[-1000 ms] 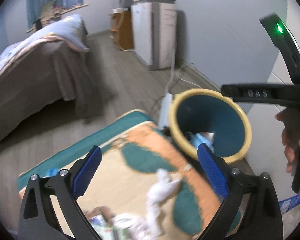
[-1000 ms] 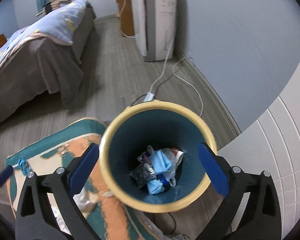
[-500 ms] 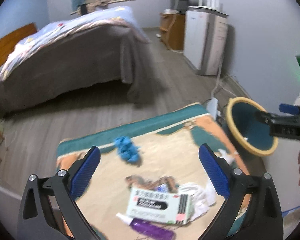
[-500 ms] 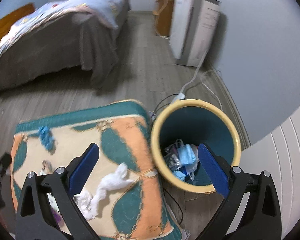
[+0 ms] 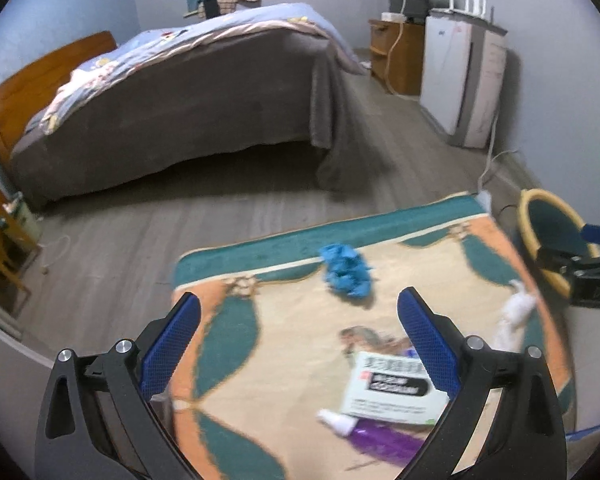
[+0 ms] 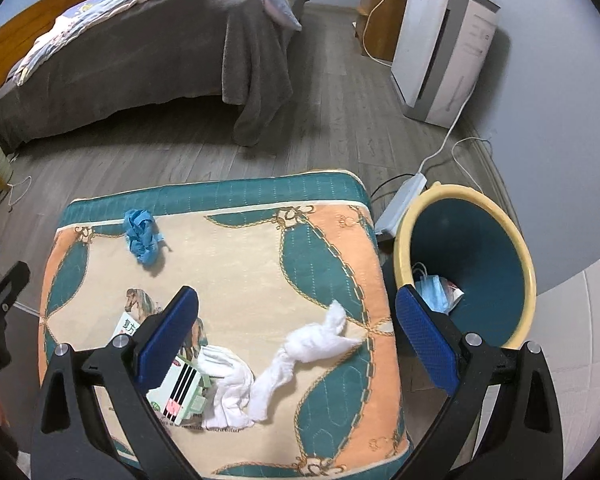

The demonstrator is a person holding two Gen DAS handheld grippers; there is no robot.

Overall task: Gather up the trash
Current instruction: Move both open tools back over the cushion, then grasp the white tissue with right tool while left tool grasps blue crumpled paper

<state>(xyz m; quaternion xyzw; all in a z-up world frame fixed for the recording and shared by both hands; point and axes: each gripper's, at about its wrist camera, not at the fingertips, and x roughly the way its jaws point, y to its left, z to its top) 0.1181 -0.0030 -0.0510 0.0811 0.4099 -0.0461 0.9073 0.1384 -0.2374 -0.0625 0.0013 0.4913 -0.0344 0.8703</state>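
A patterned cushion-topped table (image 6: 240, 248) (image 5: 284, 344) holds trash: a crumpled blue wad (image 6: 141, 236) (image 5: 346, 270), white twisted tissue (image 6: 300, 356) (image 5: 514, 316), a white and green box (image 6: 180, 384) (image 5: 392, 384) and a purple tube (image 5: 376, 438). A yellow-rimmed teal bin (image 6: 472, 268) (image 5: 548, 232) stands right of the table with a blue mask (image 6: 434, 292) inside. My left gripper (image 5: 298, 342) is open and empty above the table. My right gripper (image 6: 298, 338) is open and empty above the tissue.
A bed (image 6: 140, 52) with a grey cover stands at the back left. A white appliance (image 6: 444, 52) and a wooden cabinet (image 6: 380, 20) stand by the right wall. A power strip (image 6: 400, 204) and cables lie on the floor beside the bin.
Both grippers have swung left, away from the bin and over the table. The bin has shifted from the middle to the right edge of both views. Both stay open.
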